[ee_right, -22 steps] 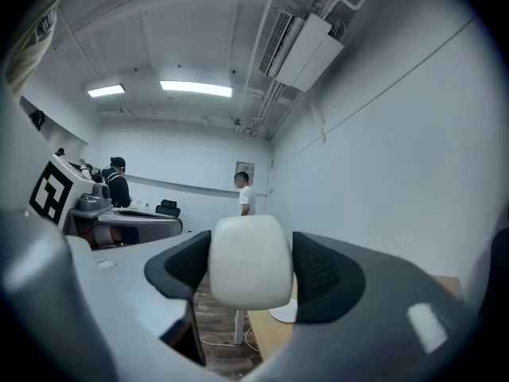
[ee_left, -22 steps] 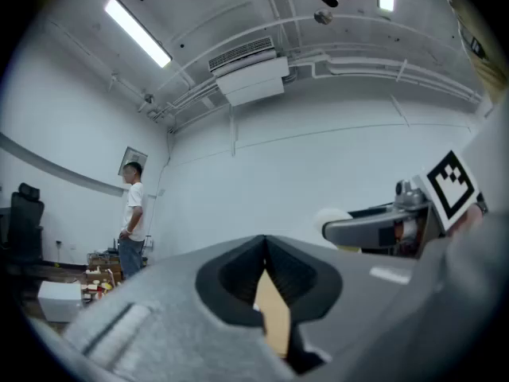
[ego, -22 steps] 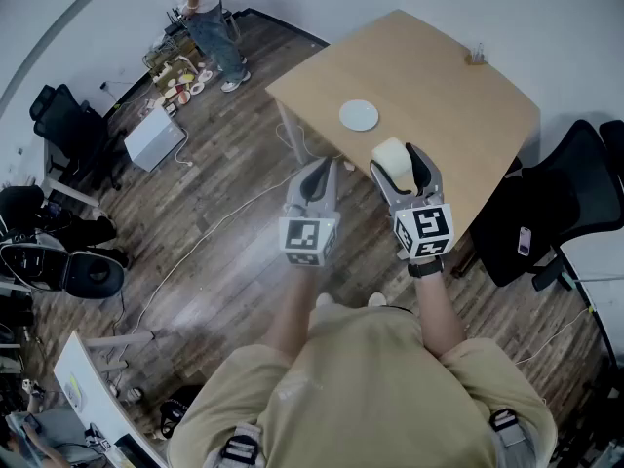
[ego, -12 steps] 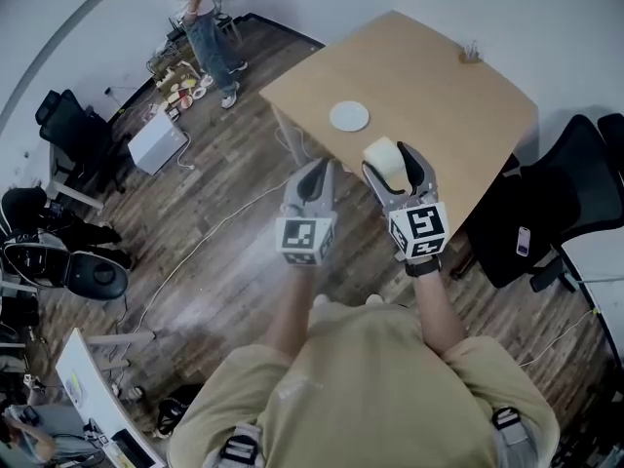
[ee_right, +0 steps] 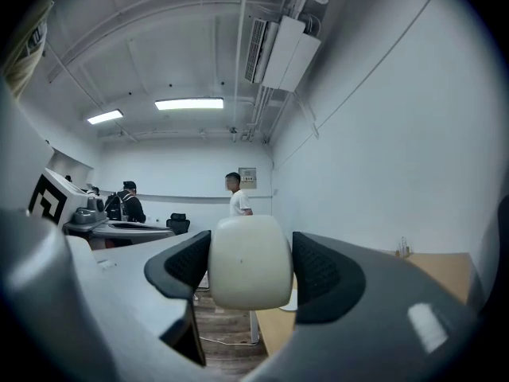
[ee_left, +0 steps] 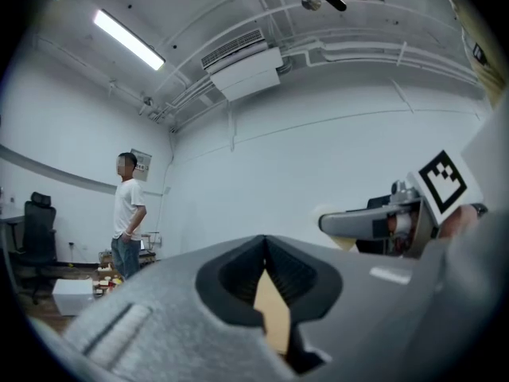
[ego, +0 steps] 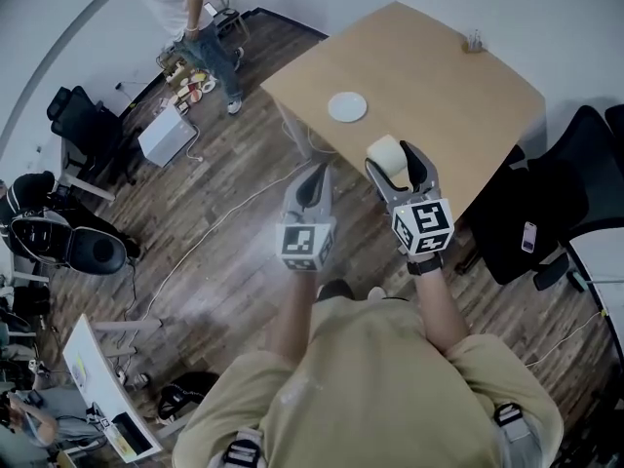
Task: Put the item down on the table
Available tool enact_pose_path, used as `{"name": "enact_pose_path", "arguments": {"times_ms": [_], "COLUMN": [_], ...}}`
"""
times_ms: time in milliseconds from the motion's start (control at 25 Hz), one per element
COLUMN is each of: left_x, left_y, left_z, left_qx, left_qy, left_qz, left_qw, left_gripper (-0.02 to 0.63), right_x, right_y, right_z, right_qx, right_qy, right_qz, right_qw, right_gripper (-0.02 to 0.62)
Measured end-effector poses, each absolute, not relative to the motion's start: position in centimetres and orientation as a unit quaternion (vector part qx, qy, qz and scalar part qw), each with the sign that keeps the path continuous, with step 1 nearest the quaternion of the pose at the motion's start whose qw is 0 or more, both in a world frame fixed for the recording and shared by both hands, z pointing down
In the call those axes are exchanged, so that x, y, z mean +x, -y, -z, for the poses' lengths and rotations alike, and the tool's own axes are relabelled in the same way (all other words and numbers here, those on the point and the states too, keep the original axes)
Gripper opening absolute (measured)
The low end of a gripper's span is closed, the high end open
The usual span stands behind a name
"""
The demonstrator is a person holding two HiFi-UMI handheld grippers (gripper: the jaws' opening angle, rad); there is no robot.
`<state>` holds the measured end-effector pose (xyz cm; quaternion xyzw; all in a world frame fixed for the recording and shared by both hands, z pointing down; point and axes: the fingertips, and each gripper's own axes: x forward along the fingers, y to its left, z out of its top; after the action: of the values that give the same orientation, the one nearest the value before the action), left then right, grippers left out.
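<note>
A cream, rounded item (ego: pixel 388 154) (ee_right: pixel 249 263) sits clamped between the jaws of my right gripper (ego: pixel 400 164) (ee_right: pixel 250 273), held in the air at the near edge of the light wooden table (ego: pixel 439 76). My left gripper (ego: pixel 312 185) (ee_left: pixel 266 281) is shut with nothing in it, level with the right one and to its left, over the wooden floor. In the right gripper view the table (ee_right: pixel 433 269) shows low at the right, beyond the jaws.
A small white plate (ego: pixel 347 107) lies on the table near its left edge, and a small holder (ego: pixel 474 42) stands at the far side. Black office chairs (ego: pixel 546 203) stand right of the table. A person (ego: pixel 185 8) stands far left beside boxes. A white cable (ego: pixel 210 232) runs across the floor.
The view has shifted slightly; both grippers hold nearly the same pose, the right one still shut on the cream item. The person at the far left has moved a little.
</note>
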<state>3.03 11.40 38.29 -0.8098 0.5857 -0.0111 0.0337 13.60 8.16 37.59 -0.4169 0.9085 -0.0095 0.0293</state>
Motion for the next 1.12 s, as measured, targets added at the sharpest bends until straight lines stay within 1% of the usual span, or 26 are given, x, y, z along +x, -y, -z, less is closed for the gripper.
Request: {"name": "enact_pose_path", "arguments": {"times_ms": [240,520,640,840,1120], "left_x": [3.0,0.8,-0.6,-1.0,-5.0], "left_y": [-12.4,-10.9,-8.4,-2.7,7.3], "left_z": [-39.3,-41.9,-42.2,-44.2,-41.7], "left_qx": [-0.802,-0.804,-0.801,-0.814,-0.828], "left_qy": [-0.596,-0.594,-0.597,-0.580,-0.561], "left_qz": [0.021,0.035,0.032,0.024,0.003], "left_qw": [0.025,-0.001,-0.008,-0.021,-0.003], "left_gripper": [0.003,0.003,0.002,0.003,0.002], "right_x": [13.9,11.6,10.3,9.5,5.1], "right_y": [-8.9,-7.4,-5.4,-0.7,8.2], "right_z": [-38.5,-40.9,-41.4,-43.0,-40.6], "right_qx": [-0.411,-0.409,-0.410,-0.426,-0.447], "right_qy": [-0.911,-0.912,-0.912,-0.904,-0.894], "right_qz": [0.019,0.034,0.026,0.033,0.003], "right_qw": [0.035,0.018,0.008,-0.011,-0.028], "right_gripper": [0.324,0.324,0.324,0.324,0.324]}}
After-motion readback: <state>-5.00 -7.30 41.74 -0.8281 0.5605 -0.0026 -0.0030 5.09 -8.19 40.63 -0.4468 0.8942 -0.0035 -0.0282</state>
